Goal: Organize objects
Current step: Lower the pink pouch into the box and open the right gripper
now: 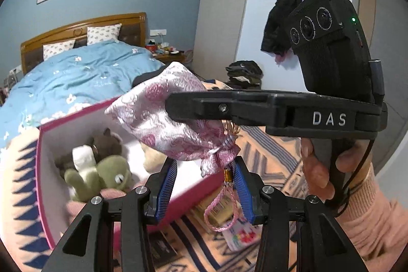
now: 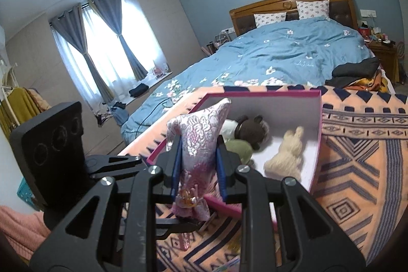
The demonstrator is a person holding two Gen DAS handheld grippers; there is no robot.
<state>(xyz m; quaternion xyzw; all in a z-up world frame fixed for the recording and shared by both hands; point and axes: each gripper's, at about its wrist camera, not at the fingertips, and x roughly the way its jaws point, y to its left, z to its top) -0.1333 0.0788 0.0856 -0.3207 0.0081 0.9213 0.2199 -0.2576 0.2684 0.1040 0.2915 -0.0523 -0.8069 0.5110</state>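
Right tongs (image 2: 197, 165) clamped on pink pouch (image 2: 201, 134); left tongs (image 1: 206, 185) gripping pouch neck (image 1: 216, 157); carry over box (image 2: 316, 124), lower beside toys, release together.

"DAS" in raised grey capitals reads clearly on the side of the right gripper (image 1: 183, 106), on its black body near the handle. The black camera block (image 1: 329, 42) mounted on top of it has fine white print ringing each of its three lenses; too small to make out. The blue duvet (image 2: 293, 52) carries a pale cursive embroidered word near its lower right, not legible. Small printed items on the patterned blanket (image 1: 267, 157) are blurred, nothing readable.
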